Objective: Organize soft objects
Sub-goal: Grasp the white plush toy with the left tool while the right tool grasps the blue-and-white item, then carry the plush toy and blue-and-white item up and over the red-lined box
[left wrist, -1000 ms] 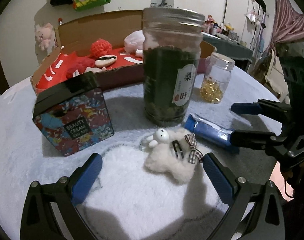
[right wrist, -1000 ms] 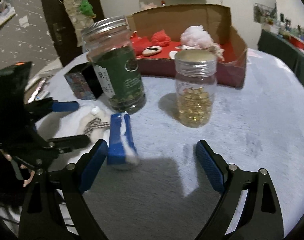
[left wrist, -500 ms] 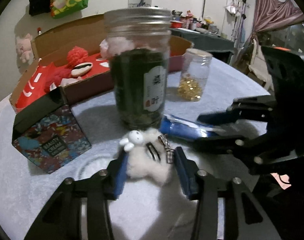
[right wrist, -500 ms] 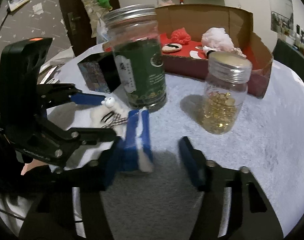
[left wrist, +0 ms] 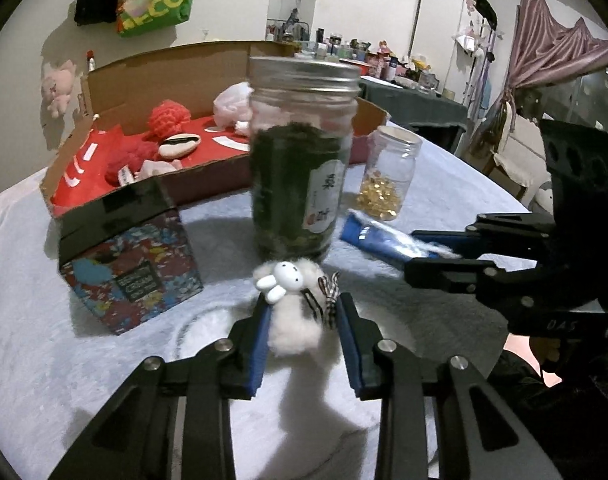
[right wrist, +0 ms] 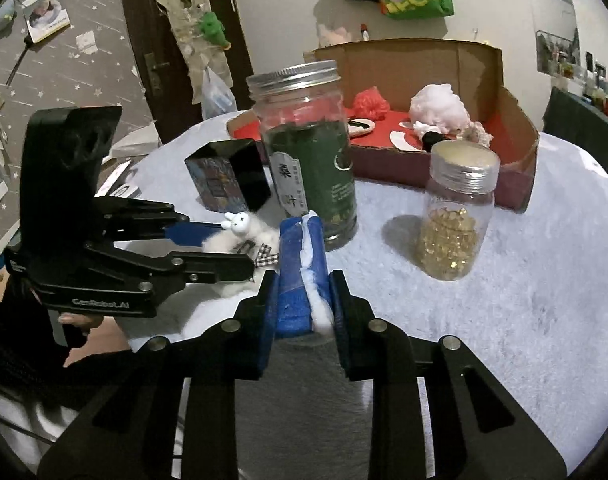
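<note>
Left gripper [left wrist: 304,316]: jaws have just been closing and now pinch the white plush rabbit [left wrist: 294,320], low centre of the left wrist view, just in front of the tall green-filled jar [left wrist: 302,160]. Right gripper [right wrist: 302,300]: jaws likewise just closing, now clamped on the blue soft roll [right wrist: 300,276] — white stuffing along its seam shows only in the right wrist view. Cardboard box [left wrist: 152,68] of red and pink soft toys sits at upper left of the left view — its interior is plainer there.
</note>
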Demonstrator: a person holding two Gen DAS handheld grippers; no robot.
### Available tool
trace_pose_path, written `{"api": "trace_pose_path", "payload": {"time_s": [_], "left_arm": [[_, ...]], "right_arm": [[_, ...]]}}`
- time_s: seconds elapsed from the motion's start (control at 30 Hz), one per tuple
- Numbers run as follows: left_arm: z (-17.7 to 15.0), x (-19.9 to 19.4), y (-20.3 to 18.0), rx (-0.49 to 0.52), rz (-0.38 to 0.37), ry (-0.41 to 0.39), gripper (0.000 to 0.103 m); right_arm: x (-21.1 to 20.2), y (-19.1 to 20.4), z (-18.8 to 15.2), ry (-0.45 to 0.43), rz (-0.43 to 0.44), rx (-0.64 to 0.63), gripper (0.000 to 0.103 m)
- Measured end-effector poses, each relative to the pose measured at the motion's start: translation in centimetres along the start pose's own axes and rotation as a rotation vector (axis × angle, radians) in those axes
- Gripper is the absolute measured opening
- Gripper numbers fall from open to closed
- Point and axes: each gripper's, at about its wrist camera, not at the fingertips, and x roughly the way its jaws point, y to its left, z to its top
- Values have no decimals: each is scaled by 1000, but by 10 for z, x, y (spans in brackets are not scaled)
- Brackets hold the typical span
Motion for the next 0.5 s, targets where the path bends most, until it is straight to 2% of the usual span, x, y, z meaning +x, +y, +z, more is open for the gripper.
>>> {"api": "trace_pose_path", "payload": {"time_s": [0.17, 0.33, 0.43, 0.5], "left_arm": [[-6, -4, 17, -42, 23, 11, 36], [-13, -7, 19, -49, 47, 14, 41], [-13, -5, 18, -41, 70, 14, 48], [-14, -5, 17, -35, 78, 12, 58]], "right_arm": [[-2, -4, -4, 16, -42, 1, 24], [6, -3, -12, 38, -187, -50, 25], [9, -1, -15, 35, -219, -65, 25], [11, 0, -17, 37, -231, -67, 26]]}}
